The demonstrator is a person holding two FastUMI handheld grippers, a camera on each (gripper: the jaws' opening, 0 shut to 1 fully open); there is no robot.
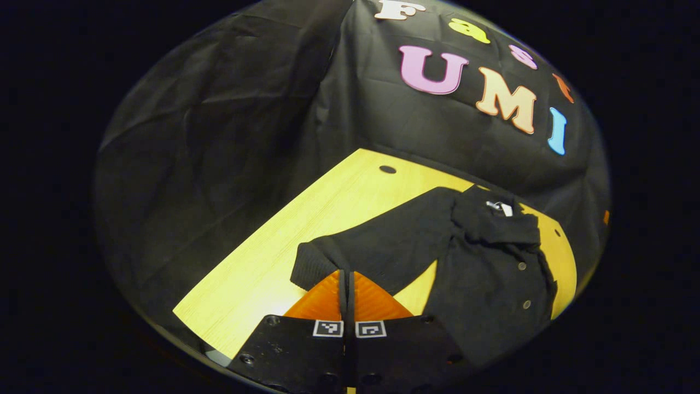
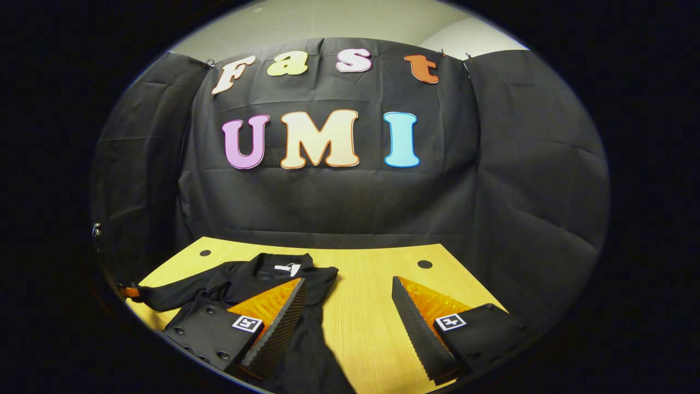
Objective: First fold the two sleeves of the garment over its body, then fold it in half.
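A black buttoned garment (image 1: 492,284) lies collar-up on the yellow wooden table (image 1: 328,219). Its long sleeve (image 1: 383,241) stretches out sideways toward me. My left gripper (image 1: 346,273) is shut, its fingertips pinching the cuff end of that sleeve. In the right gripper view the garment (image 2: 257,279) lies at the left with the sleeve (image 2: 175,295) running left to the left gripper (image 2: 130,292). My right gripper (image 2: 348,280) is open above the table (image 2: 372,306). One finger hangs over the garment's body, the other over bare wood.
Black cloth walls close in the table at the back and both sides. Small round holes (image 2: 424,264) sit near the table's far corners. Bare wood lies to the right of the garment in the right gripper view.
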